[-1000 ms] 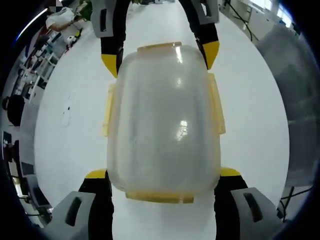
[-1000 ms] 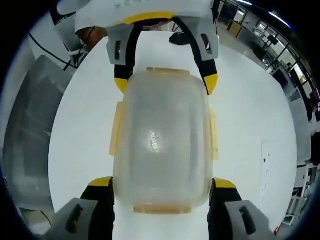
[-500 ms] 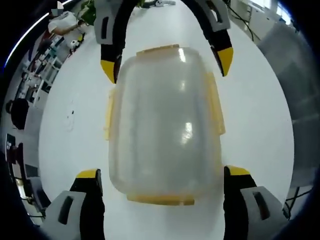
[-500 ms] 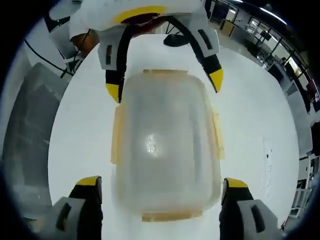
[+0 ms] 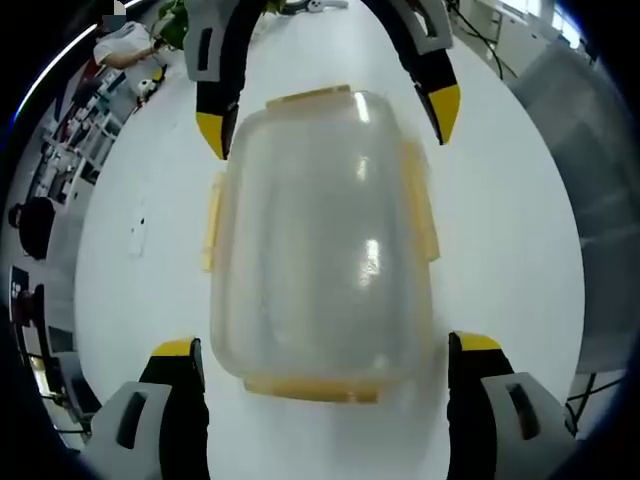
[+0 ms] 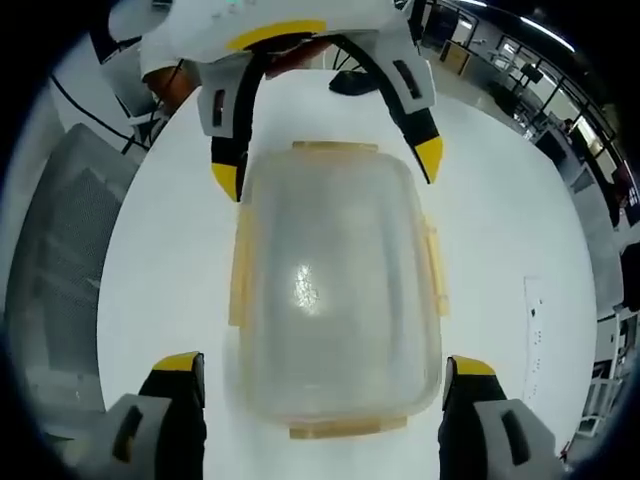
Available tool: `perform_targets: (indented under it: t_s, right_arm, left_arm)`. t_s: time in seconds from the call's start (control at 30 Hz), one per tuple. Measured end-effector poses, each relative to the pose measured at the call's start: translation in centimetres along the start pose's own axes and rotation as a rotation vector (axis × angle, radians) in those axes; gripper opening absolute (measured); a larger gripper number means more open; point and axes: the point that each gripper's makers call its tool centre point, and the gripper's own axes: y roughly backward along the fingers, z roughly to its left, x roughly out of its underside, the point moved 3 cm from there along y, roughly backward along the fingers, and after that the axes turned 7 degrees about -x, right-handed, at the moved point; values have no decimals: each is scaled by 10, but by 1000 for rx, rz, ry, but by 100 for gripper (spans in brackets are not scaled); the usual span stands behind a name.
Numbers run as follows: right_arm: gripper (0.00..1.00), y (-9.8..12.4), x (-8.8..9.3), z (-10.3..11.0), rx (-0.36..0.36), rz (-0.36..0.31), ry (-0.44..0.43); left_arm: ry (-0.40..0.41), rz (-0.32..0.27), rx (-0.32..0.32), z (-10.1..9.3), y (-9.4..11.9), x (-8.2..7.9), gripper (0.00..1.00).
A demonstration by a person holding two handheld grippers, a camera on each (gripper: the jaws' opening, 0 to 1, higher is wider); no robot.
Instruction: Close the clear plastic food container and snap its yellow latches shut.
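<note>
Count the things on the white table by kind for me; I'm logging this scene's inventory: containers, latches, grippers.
Clear plastic food container: 1
Yellow latches on its sides: 4
Two-jaw grippers with yellow tips, the left gripper and the right gripper, each with jaws spread at one end of the container: 2
Total: 7

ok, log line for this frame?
container on table | lid on | left gripper open | right gripper open | both straddle ends

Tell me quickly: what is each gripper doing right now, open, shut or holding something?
Left gripper: open, jaws either side of the clear container, not gripping it.
Right gripper: open, jaws apart beside the same container, holding nothing.
</note>
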Motion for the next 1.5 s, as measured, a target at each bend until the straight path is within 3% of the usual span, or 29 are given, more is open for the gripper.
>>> perform_targets:
  t_s: [1.5]
  right_arm:
    - [99, 28, 8, 33, 111, -22, -18]
  left_arm:
    - [25, 20, -47, -28, 36, 3, 96]
